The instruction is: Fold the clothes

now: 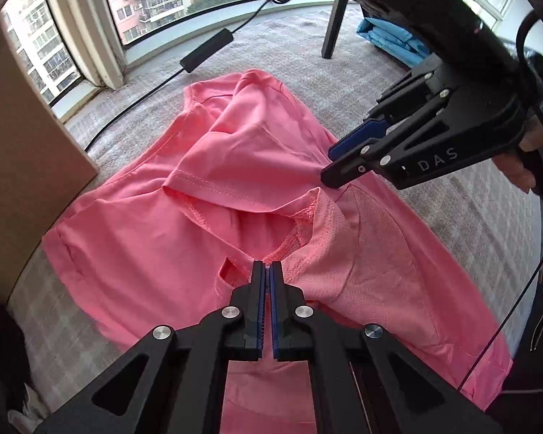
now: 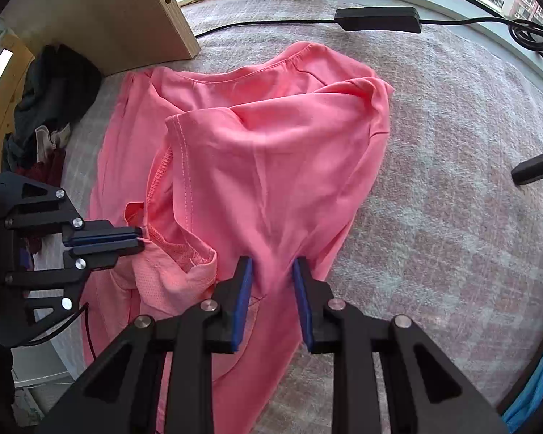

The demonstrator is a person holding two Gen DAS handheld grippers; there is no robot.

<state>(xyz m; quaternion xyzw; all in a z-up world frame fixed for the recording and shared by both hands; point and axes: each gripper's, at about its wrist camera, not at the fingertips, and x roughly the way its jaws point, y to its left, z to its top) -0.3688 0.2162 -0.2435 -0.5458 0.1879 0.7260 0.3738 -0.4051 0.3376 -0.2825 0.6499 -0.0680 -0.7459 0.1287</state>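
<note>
Where the left wrist view looks along its fingers, the left gripper (image 1: 268, 266) is pressed together, pinching the edge of the pink T-shirt (image 1: 155, 224), which lies rumpled on the grey carpet (image 1: 278, 47). In the right wrist view, the right gripper (image 2: 271, 264) stands spread, with a ridge of shirt fabric between its blue pads (image 2: 243, 298), not yet clamped. The fabric appears thin, light and limp; grip at hems or seams, where stitching resists slippage.

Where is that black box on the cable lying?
The black box lies on the grey carpet near the window, beyond the pink shirt, at the top of the right wrist view.
</note>
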